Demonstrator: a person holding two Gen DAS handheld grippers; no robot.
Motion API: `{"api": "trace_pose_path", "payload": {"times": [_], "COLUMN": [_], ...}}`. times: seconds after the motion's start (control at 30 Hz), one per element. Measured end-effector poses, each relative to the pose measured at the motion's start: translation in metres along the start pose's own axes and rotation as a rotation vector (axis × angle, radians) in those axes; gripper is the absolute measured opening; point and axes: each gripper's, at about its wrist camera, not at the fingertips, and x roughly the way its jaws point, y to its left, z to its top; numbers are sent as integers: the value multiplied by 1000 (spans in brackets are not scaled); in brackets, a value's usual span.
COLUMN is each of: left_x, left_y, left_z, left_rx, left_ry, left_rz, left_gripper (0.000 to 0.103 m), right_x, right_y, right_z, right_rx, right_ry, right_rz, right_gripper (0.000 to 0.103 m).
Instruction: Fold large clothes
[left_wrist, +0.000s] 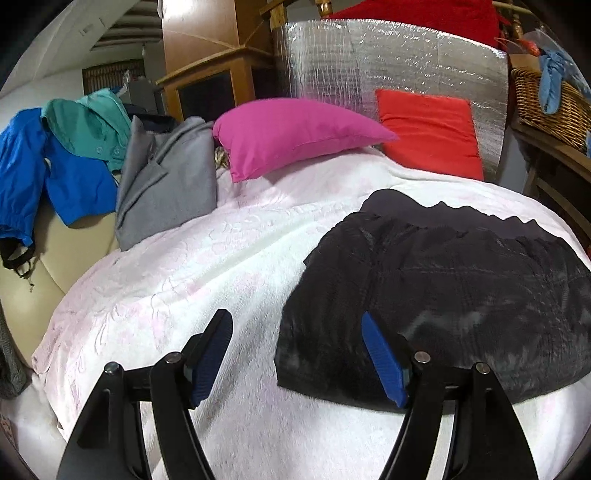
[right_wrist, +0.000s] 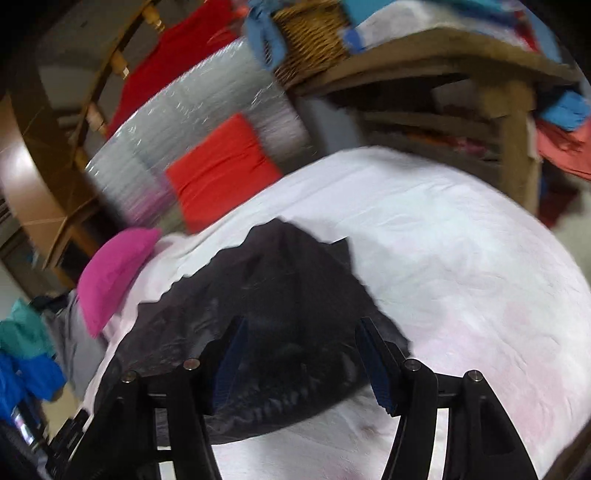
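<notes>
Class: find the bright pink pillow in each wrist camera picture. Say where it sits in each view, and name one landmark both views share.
Left wrist view: the bright pink pillow lies upper centre, at the far edge of the white blanket.
Right wrist view: the bright pink pillow sits at the middle left, tilted.
Shared landmark: the orange-red square cushion leaning on the silver foil panel.

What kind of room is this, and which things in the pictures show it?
Probably a lived-in bedroom or spare room. A white blanket covers a bed-like surface with a pink pillow and a red cushion. Clothes lie piled at one side, and a wicker basket stands on wooden furniture.
</notes>
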Motion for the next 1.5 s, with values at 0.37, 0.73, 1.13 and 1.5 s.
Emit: {"api": "trace_pose_path", "payload": {"times": [0.37, 0.73, 1.13, 1.5], "left_x": [86, 140, 174, 154], "left_y": [1, 15, -2, -1], "left_z": [20, 44, 44, 57], "left_rx": [109, -29, -164, -180], "left_ry": [240, 384, 536, 428], "left_rz": [-109, -360, -649, -565], "left_gripper": [84, 85, 85, 32], "right_x": [86, 126, 183, 154], "right_y": [-60, -85, -47, -9], "right_z": [19, 48, 35, 45], "right_rx": [157, 252, 217, 117], "right_ry": [284, 333, 435, 284], "right_rz": [70, 143, 266, 205], "right_gripper": [55, 74, 88, 41]}}
